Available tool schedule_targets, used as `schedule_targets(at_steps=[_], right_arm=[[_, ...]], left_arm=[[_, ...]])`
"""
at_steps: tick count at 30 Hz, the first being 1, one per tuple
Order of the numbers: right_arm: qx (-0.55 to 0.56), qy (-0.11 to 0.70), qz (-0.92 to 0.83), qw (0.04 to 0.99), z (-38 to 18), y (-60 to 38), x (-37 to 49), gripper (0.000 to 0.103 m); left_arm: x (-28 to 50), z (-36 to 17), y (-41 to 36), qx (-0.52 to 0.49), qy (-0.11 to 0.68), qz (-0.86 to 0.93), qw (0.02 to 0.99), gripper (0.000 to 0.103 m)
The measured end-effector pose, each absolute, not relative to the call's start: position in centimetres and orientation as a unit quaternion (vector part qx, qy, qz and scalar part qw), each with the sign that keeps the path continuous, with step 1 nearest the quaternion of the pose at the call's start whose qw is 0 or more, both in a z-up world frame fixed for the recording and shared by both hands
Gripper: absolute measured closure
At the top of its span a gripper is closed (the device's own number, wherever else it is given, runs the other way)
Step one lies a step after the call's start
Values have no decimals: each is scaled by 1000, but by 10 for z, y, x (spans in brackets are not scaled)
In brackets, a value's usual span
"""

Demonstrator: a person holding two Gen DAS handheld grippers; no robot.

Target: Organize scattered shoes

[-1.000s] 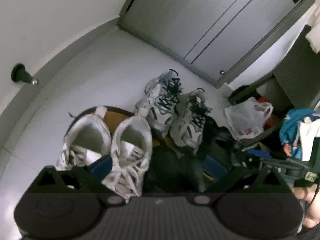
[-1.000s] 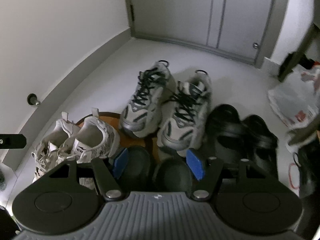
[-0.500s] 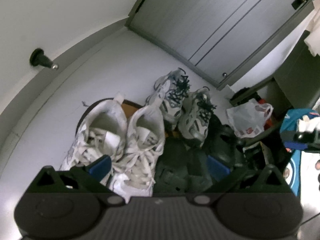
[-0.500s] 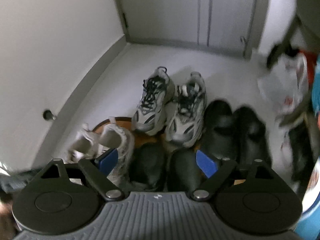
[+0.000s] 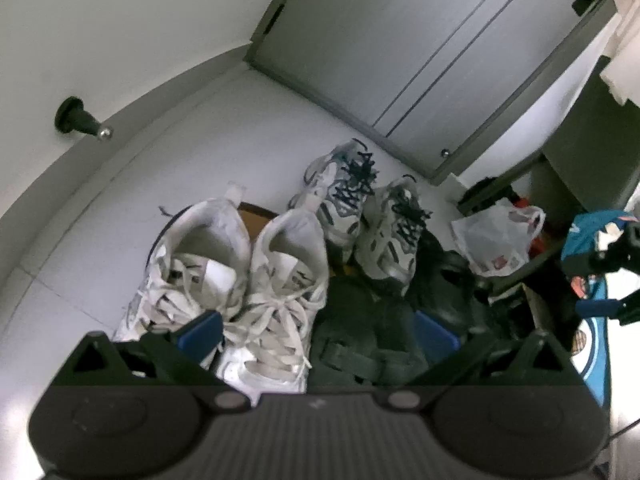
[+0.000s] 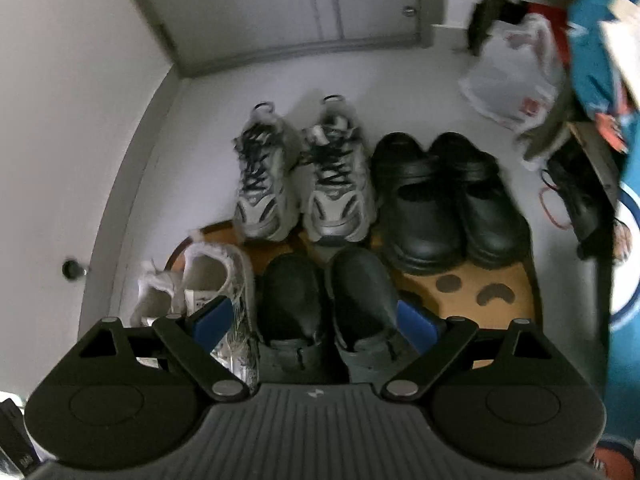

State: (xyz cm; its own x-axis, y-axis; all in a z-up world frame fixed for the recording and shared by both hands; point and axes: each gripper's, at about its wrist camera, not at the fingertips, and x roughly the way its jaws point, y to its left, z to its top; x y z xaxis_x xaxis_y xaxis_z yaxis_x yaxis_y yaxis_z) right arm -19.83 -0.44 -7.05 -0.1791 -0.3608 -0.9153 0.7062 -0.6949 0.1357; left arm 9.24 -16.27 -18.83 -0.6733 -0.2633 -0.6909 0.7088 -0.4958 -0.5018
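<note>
Shoes stand in pairs by the door. A white sneaker pair (image 5: 248, 280) sits front left, also in the right wrist view (image 6: 208, 280). A grey sneaker pair with black laces (image 6: 304, 176) stands behind, also in the left wrist view (image 5: 364, 208). A dark green clog pair (image 6: 324, 304) is in front, a black clog pair (image 6: 448, 200) to its right. My left gripper (image 5: 316, 336) is open above the white sneakers and green clogs (image 5: 360, 332), holding nothing. My right gripper (image 6: 316, 320) is open above the green clogs, empty.
A brown round mat (image 6: 460, 284) lies under the shoes. A grey door (image 6: 280, 0) closes the back. A white plastic bag (image 6: 512, 84) and a teal cloth (image 6: 600, 48) sit at right. A black doorstop (image 5: 76, 120) sticks out of the left wall.
Both grippers have pulled back and risen, so the shoes look smaller and more floor shows. The right gripper's jaws have widened. No shoe has moved.
</note>
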Motion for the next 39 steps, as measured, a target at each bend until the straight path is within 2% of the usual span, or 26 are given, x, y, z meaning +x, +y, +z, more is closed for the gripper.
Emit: schedule_targets(at_steps=[6, 12, 22, 39], right_arm=[[567, 196, -723, 344, -104, -17, -199, 11], [548, 236, -717, 360, -113, -14, -194, 11], [568, 227, -710, 349, -119, -7, -202, 11], [536, 235, -720, 373, -108, -12, -196, 11]], left_arm=[[97, -194, -168, 276, 416, -811, 305, 0], [98, -197, -171, 280, 420, -803, 317, 0], [87, -198, -165, 291, 415, -810, 293, 0], [99, -193, -172, 260, 419, -809, 321, 1]])
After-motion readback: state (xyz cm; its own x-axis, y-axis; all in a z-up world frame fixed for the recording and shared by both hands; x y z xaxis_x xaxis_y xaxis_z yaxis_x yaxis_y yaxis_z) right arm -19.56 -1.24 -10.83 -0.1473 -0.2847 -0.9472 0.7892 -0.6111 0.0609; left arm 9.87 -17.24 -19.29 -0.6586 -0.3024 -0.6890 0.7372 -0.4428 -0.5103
